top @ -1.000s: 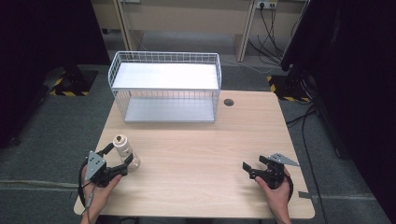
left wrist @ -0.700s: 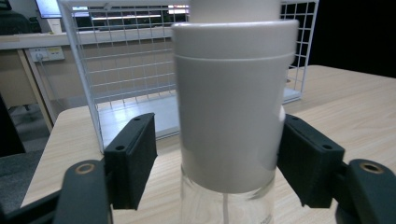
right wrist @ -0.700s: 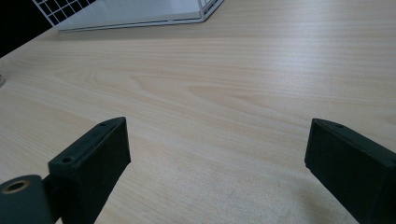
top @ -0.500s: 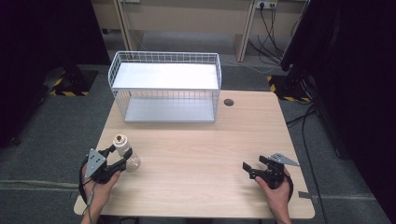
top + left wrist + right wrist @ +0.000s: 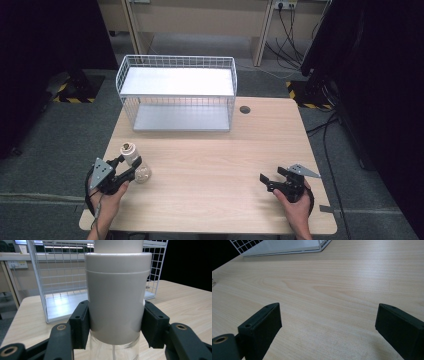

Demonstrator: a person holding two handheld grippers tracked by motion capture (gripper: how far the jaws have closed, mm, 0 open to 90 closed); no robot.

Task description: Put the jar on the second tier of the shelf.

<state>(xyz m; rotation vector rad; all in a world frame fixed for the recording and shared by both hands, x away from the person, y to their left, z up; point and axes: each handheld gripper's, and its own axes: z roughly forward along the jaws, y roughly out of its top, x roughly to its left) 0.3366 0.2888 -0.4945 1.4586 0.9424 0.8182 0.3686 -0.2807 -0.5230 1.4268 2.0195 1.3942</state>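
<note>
Left gripper (image 5: 125, 170) clamps the bottle (image 5: 117, 297) at its rigid grey collar; clear body below looks slippery, probably light. Right gripper (image 5: 272, 181) gapes wide, empty.

bottle (image 5: 115, 290) | clear, white cap | upright | table's front-left

Wire rack (image 5: 177, 92) blocks the far table (image 5: 220, 165); middle open.
</note>
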